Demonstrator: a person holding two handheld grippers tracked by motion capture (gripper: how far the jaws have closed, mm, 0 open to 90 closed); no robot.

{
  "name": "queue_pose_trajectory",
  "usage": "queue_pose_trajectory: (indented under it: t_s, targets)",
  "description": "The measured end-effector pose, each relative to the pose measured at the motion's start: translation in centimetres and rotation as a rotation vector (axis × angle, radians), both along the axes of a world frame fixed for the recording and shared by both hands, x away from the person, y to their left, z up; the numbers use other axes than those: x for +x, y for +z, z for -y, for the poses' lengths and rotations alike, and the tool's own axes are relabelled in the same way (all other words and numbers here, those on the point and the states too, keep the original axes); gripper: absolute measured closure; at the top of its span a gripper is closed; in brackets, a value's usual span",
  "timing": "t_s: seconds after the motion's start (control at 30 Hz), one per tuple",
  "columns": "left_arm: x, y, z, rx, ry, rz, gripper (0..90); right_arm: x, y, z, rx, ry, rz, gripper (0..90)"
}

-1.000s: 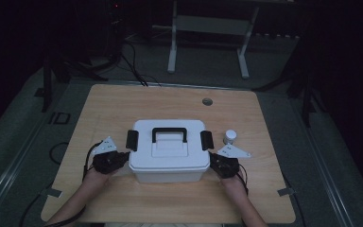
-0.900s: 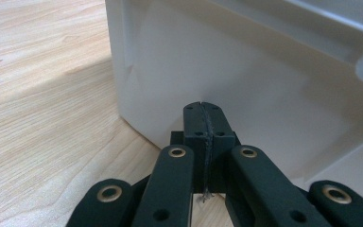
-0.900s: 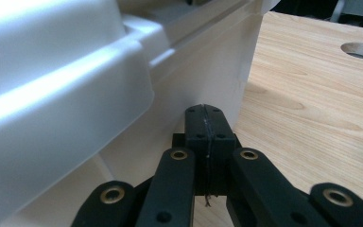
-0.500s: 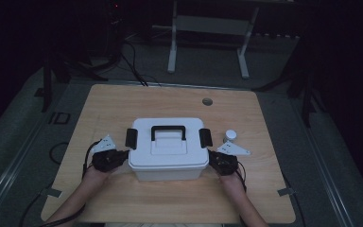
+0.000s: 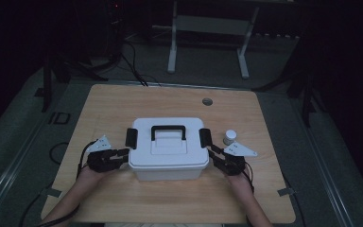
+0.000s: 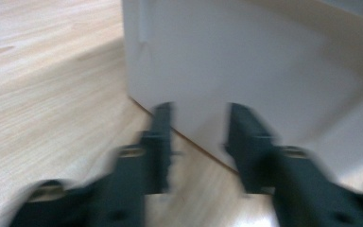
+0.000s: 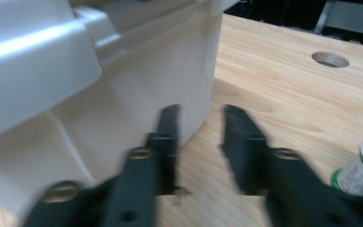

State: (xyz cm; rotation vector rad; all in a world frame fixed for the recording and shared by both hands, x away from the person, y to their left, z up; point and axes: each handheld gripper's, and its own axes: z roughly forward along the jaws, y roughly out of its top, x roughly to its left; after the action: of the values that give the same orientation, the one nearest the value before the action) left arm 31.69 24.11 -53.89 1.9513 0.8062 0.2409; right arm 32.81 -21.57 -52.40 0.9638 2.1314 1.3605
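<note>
Both grippers, left gripper (image 5: 123,153) and right gripper (image 5: 213,155), have just been opening with nothing between their jaws, flanking the white box (image 5: 167,149) at mid-table (image 5: 123,104), near a small bottle (image 5: 229,137).

The rectangular light-wood tabletop (image 5: 123,109) has a round cable hole (image 5: 207,101) toward twelve o'clock. A white plastic lidded box with a black handle (image 5: 168,151) sits near centre; a small white bottle (image 5: 229,137) stands at its three o'clock.
</note>
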Motion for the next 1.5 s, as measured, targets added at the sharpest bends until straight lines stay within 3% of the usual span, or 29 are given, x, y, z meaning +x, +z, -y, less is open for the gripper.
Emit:
queue_pose_trajectory:
  t_s: [0.03,0.07,0.1,0.2,0.23,0.27,0.4,0.57,0.67,0.77,0.83,0.97,1.03,1.07,1.13,1.4,1.5]
  targets:
    - [-0.2,0.0,-0.5,0.013,-0.015,-0.019,50.7,-0.1,0.0,0.2,0.005,0.001,-0.004,49.4]
    - [-0.2,0.0,-0.5,0.013,-0.015,-0.019,40.2,-0.1,0.0,0.2,0.005,0.001,-0.004,49.4]
    - [-0.2,-0.1,-0.6,0.018,-0.016,-0.024,40.2,-0.2,-0.2,0.9,0.016,0.031,-0.020,36.4]
    - [-0.5,-0.3,-1.7,0.047,-0.027,-0.056,36.1,-0.6,-0.5,1.8,0.031,0.035,-0.037,20.7]
    - [-0.5,-0.3,-1.7,0.047,-0.027,-0.056,34.2,-0.6,-0.5,1.8,0.031,0.035,-0.037,20.7]
    - [-0.5,-0.3,-2.4,0.056,-0.035,-0.085,34.2,-0.8,-0.6,2.2,0.031,0.049,-0.054,13.0]
    - [-0.7,-0.2,-3.7,0.087,-0.027,-0.122,27.8,-1.9,-0.9,4.0,0.024,0.046,-0.061,13.3]
    - [-0.8,0.2,-4.5,0.153,-0.034,-0.157,27.7,-2.3,-0.9,5.3,-0.004,-0.007,-0.052,13.6]
    - [-0.8,0.5,-4.8,0.190,-0.035,-0.174,27.8,-2.3,-1.1,5.7,-0.002,-0.010,-0.070,13.8]
    - [-0.8,1.0,-4.9,0.235,-0.039,-0.185,27.8,-2.3,-1.2,5.7,-0.008,-0.004,-0.087,13.9]
    - [-0.8,1.2,-5.0,0.240,-0.048,-0.199,27.8,-2.3,-1.3,5.7,-0.010,-0.004,-0.088,13.9]
    - [-0.6,2.3,-5.2,0.313,-0.071,-0.227,27.8,-2.2,-1.6,5.8,0.007,-0.017,-0.106,13.9]
    - [-0.6,2.3,-5.2,0.313,-0.071,-0.227,27.9,-2.1,-1.5,5.8,0.011,-0.014,-0.106,13.9]
    - [-0.5,2.7,-5.2,0.353,-0.091,-0.253,27.9,-2.1,-1.5,5.8,0.011,-0.014,-0.106,13.9]
    - [-0.5,3.0,-5.2,0.383,-0.097,-0.260,27.8,-2.1,-1.6,5.8,0.006,-0.014,-0.108,13.9]
    - [0.1,4.5,-5.2,0.458,-0.103,-0.281,27.8,-2.3,-1.7,5.5,-0.002,-0.014,-0.113,13.9]
    - [0.4,5.1,-5.1,0.487,-0.128,-0.301,27.8,-2.3,-1.7,5.5,-0.001,-0.015,-0.112,13.9]
